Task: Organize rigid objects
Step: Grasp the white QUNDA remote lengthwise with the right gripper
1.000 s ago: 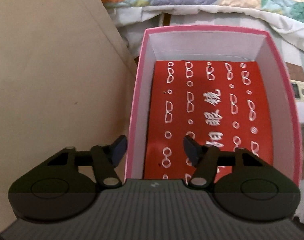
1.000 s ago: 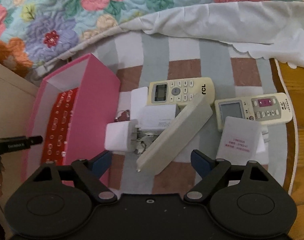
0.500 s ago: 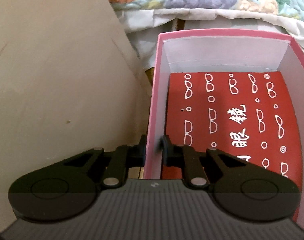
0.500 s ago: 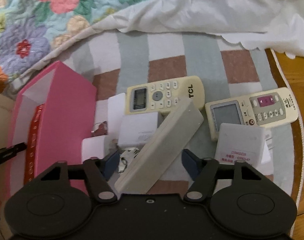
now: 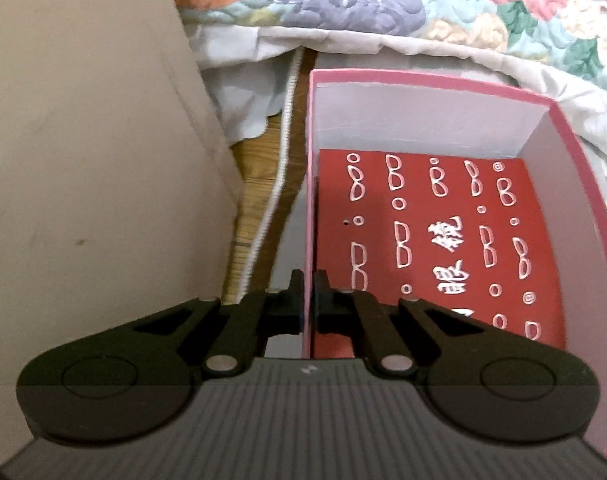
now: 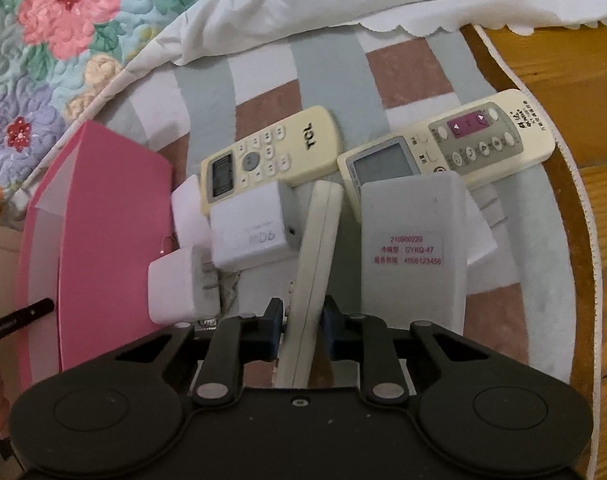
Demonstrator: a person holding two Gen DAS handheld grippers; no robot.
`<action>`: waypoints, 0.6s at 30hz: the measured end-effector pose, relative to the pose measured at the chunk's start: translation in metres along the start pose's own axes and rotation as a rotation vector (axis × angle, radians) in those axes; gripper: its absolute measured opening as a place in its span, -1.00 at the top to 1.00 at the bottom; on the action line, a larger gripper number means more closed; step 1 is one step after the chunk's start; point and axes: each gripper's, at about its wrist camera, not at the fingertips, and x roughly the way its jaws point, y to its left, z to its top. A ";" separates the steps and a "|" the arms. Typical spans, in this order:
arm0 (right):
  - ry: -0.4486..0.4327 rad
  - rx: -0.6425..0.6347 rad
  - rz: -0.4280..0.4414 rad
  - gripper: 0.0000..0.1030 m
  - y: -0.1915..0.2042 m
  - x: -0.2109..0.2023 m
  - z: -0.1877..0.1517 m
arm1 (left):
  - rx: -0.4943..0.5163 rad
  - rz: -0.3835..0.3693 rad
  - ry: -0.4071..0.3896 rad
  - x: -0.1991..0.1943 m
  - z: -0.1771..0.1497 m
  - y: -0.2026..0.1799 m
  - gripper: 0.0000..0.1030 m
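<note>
Left gripper (image 5: 308, 296): pressed together on the left wall of the pink box (image 5: 309, 200), one finger outside, one inside. Judged purpose: to steady the box while items go in.
Pink box: open-topped, white inner walls, red liner printed with white spectacles (image 5: 435, 240); nothing else seen inside. It stands on the checked mat (image 6: 263, 80), left of the clutter.
White adapters (image 6: 247, 236): several small white blocks lie bunched just beside the box's outer pink side, touching one another.
TCL remote (image 6: 269, 152): face up behind the adapters, partly overlapped by one of them.
Right gripper (image 6: 302, 326): pinching the near end of a cream remote (image 6: 317, 264) that is turned on edge, so the fingers bear on its broad faces. Judged: this is the item being picked for the box.
Grey labelled remote (image 6: 411, 248): face down, just right of the held one, resting over another remote (image 6: 447, 144) with a purple button.
Risk: the held remote's far end lies close between neighbours; lifting may disturb them.
</note>
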 end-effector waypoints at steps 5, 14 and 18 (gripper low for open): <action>-0.025 -0.048 -0.004 0.47 0.002 0.000 -0.006 | -0.008 0.019 0.082 0.003 -0.001 -0.007 0.41; -0.064 -0.108 0.028 0.57 -0.005 -0.016 -0.014 | -0.046 0.063 0.117 -0.001 -0.026 -0.002 0.85; -0.071 -0.074 0.077 0.58 -0.014 -0.026 -0.015 | -0.037 0.069 0.097 -0.001 -0.029 -0.006 0.86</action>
